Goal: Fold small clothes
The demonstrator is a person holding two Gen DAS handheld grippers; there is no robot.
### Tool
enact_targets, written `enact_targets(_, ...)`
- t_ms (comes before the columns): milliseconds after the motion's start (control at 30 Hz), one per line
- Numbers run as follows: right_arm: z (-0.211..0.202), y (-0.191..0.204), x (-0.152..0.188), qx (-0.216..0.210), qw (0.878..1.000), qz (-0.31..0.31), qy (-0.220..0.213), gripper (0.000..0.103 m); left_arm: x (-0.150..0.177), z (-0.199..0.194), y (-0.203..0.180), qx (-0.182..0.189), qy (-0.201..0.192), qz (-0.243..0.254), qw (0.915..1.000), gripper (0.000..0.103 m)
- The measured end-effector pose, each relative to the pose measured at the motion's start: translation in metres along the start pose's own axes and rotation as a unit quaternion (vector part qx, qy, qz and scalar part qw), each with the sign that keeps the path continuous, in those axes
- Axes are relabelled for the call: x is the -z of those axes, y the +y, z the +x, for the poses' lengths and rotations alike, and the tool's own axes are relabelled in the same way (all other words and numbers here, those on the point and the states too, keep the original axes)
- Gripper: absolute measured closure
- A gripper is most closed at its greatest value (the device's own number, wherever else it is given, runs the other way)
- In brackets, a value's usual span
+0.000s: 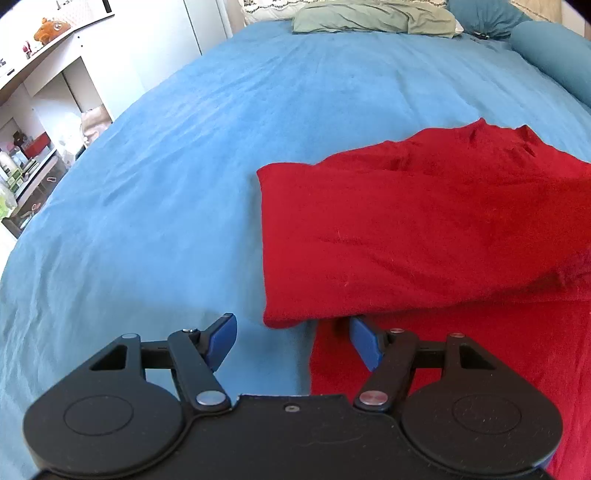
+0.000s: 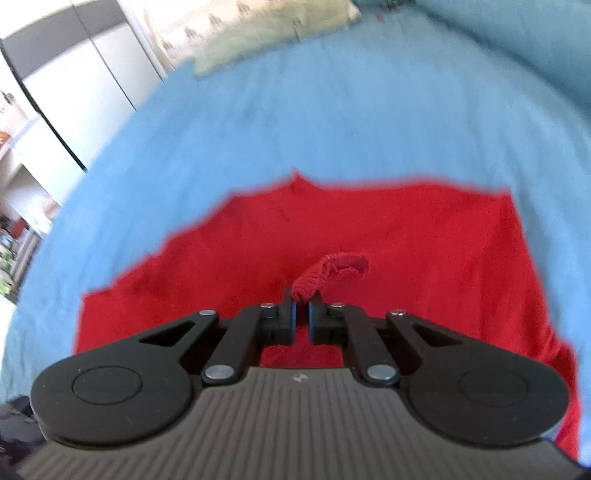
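Note:
A red knitted garment lies partly folded on the blue bedspread, one layer laid over another. My left gripper hovers at its near left corner, jaws open; its right blue pad sits under the folded layer's edge, its left pad over bare bedspread. In the right wrist view the same red garment spreads below. My right gripper is shut on a bunched ribbed edge of the garment, which sticks up past the fingertips.
Green and white pillows and a teal bolster lie at the head of the bed. White shelves with small items stand off the bed's left side. A wardrobe stands beyond the bed.

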State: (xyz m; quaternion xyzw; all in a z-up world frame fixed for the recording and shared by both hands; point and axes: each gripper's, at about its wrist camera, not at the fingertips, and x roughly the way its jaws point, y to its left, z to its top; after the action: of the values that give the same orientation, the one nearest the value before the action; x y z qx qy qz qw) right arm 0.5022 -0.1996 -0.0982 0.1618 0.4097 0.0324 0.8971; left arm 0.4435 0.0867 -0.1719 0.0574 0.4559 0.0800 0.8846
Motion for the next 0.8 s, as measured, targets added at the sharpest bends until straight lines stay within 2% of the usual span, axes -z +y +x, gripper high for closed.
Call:
enact_targets(67, -0.020, 0.001, -0.016, -0.008, 1.000, -0.005, -0.024, 0.082, -0.002, 0.002, -0.001, 0.003, -0.001, -0.005, 1.0000, 0.030)
enact_targets(167, -0.041, -0.009, -0.032, 0.002, 0.999, -0.007, -0.051, 0.082, -0.007, 0.005, -0.006, 0.021, -0.011, -0.003, 0.9997, 0.030)
enact_targets(267, -0.055, -0.029, -0.039, 0.035, 0.996, -0.023, -0.075, 0.082, -0.010, 0.007, -0.012, 0.016, -0.012, 0.002, 0.9998, 0.030)
enact_targets(367, -0.053, -0.063, -0.034, 0.072, 0.995, -0.006, -0.066, 0.082, -0.010, 0.011, -0.009, 0.008, -0.002, -0.012, 0.9999, 0.029)
enact_targets(467, -0.036, -0.091, -0.015, 0.091, 0.995, -0.001, -0.045, 0.082, -0.005, 0.012, -0.002, 0.006, 0.007, -0.025, 0.9996, 0.028)
enact_targets(633, -0.006, -0.116, 0.020, 0.105, 0.994, -0.009, -0.010, 0.082, 0.000, 0.009, 0.012, 0.000, 0.026, -0.052, 0.9983, 0.027)
enact_targets(733, -0.006, -0.123, 0.032, 0.104, 0.995, -0.010, 0.000, 0.069, 0.000, 0.001, 0.010, 0.001, 0.028, -0.045, 0.9986, 0.029)
enact_targets(800, -0.013, -0.118, 0.033, 0.108, 0.994, -0.017, 0.005, 0.026, -0.003, -0.013, 0.003, 0.016, 0.012, -0.028, 0.9994, 0.029)
